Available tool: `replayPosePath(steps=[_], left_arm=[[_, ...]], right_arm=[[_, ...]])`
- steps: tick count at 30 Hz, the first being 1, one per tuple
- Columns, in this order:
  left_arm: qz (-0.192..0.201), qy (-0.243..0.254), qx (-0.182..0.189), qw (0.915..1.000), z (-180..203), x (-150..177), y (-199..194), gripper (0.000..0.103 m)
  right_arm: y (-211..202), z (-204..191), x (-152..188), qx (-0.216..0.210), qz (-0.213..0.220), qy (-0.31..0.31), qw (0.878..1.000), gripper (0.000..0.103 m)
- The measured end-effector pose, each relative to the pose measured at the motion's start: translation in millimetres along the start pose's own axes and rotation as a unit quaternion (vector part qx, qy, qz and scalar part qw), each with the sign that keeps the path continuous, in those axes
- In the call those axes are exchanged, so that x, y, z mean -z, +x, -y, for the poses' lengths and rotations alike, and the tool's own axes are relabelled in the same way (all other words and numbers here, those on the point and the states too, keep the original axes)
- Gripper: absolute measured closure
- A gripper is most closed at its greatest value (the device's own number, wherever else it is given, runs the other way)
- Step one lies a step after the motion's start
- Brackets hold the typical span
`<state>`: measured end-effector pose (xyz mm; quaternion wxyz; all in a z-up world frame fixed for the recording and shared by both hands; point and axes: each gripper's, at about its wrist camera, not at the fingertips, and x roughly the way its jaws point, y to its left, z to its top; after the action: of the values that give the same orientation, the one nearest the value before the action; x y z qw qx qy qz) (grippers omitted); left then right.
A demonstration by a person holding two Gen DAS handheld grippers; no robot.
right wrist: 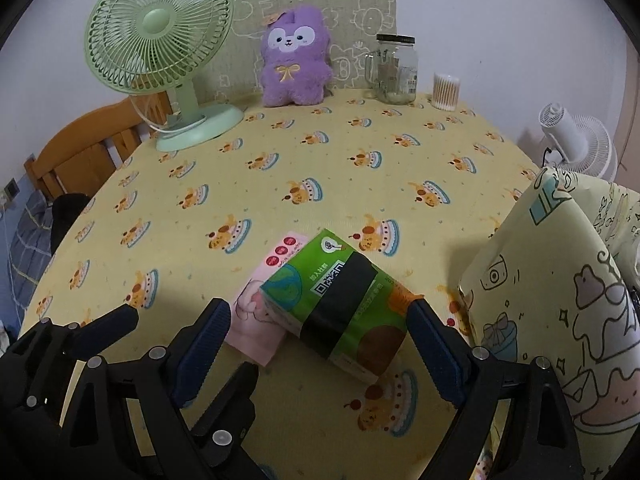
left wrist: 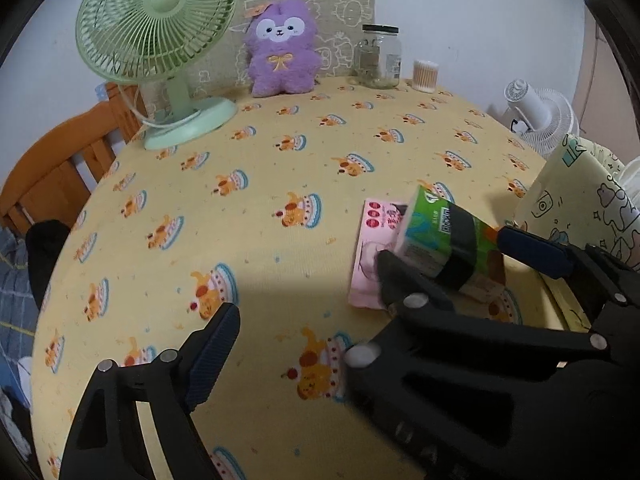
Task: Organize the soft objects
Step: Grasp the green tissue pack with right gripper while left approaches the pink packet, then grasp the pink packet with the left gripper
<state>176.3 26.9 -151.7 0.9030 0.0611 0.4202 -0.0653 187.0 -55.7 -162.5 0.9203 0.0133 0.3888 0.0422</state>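
A green tissue pack [right wrist: 340, 304] with a black band lies tilted across a pink tissue pack [right wrist: 260, 312] on the yellow tablecloth [right wrist: 280, 184]. My right gripper [right wrist: 316, 344] is open, its fingers either side of the green pack, not closed on it. In the left wrist view the same green pack [left wrist: 440, 236] and pink pack [left wrist: 370, 256] show between the right gripper's fingers [left wrist: 532, 250]. My left gripper [right wrist: 96, 328] is open and empty to the left; only its left finger [left wrist: 212, 352] shows in its own view. A purple plush [right wrist: 294, 58] sits at the back.
A green desk fan [right wrist: 160, 40] stands back left. A glass jar [right wrist: 396, 70] and a cotton-swab tub [right wrist: 445, 91] stand back right. A cartoon-print pillow [right wrist: 560, 300] leans at the right edge. A wooden chair [right wrist: 80, 152] and a white fan [right wrist: 576, 148] stand beyond the table.
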Motion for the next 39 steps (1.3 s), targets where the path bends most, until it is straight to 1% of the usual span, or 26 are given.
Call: replayPosePath(steps=[1, 2, 3, 4, 5, 7, 9, 12, 15, 17, 19, 21, 23, 24, 25, 30, 36, 39], left_arm=[[0.001, 0.003, -0.002, 1.0000, 1, -1, 0, 0.015], [0.004, 0.009, -0.003, 0.9999, 2, -3, 0, 0.015], [0.005, 0.012, -0.002, 0.9999, 3, -4, 1, 0.015], [0.004, 0.013, 0.000, 0.9999, 4, -5, 1, 0.015], [0.004, 0.014, 0.007, 0.9999, 4, -6, 2, 0.015], [0.001, 0.013, 0.014, 0.9998, 5, -8, 4, 0.015], [0.000, 0.010, 0.022, 0.9997, 4, -9, 6, 0.016], [0.003, 0.012, 0.024, 0.9996, 7, -11, 8, 0.017], [-0.005, 0.021, 0.046, 0.9987, 10, -10, 12, 0.024], [-0.007, 0.024, 0.052, 0.9983, 12, -10, 12, 0.030], [-0.010, 0.023, 0.056, 0.9981, 11, -10, 13, 0.042], [-0.018, 0.019, 0.060, 0.9979, 10, -11, 16, 0.046], [-0.016, 0.018, 0.054, 0.9982, 10, -11, 16, 0.053], [-0.016, 0.019, 0.055, 0.9982, 11, -11, 16, 0.058], [-0.014, 0.021, 0.056, 0.9981, 11, -11, 15, 0.061], [-0.012, 0.025, 0.053, 0.9982, 12, -10, 14, 0.064], [-0.001, 0.037, 0.027, 0.9989, 14, -5, 5, 0.064], [0.000, 0.033, 0.017, 0.9993, 10, 1, -1, 0.064]], right_arm=[[0, 1, -1, 0.002, 0.001, 0.001, 1.000, 0.030], [0, 2, -2, 0.005, 0.001, 0.003, 1.000, 0.034], [0, 3, -2, 0.006, 0.000, 0.003, 1.000, 0.042], [1, 5, -4, 0.007, 0.000, 0.003, 1.000, 0.047], [2, 6, -4, 0.006, -0.001, 0.003, 1.000, 0.049], [3, 6, -6, 0.000, -0.004, 0.001, 1.000, 0.055], [3, 7, -7, -0.002, -0.005, 0.000, 1.000, 0.058], [5, 9, -9, -0.001, -0.004, 0.003, 1.000, 0.060], [5, 11, -8, -0.005, -0.001, 0.004, 1.000, 0.060], [5, 11, -8, -0.005, -0.001, 0.004, 1.000, 0.061], [5, 11, -7, -0.004, -0.001, 0.005, 1.000, 0.061], [5, 12, -7, -0.003, -0.002, 0.006, 1.000, 0.061], [5, 13, -7, -0.005, -0.002, 0.007, 1.000, 0.061], [5, 14, -7, -0.007, -0.003, 0.006, 1.000, 0.061], [5, 14, -7, -0.008, -0.002, 0.005, 1.000, 0.061], [4, 15, -8, -0.009, -0.002, 0.003, 1.000, 0.061], [-1, 11, -4, -0.007, -0.001, -0.007, 1.000, 0.062], [-5, 5, 0, -0.015, -0.001, -0.013, 1.000, 0.063]])
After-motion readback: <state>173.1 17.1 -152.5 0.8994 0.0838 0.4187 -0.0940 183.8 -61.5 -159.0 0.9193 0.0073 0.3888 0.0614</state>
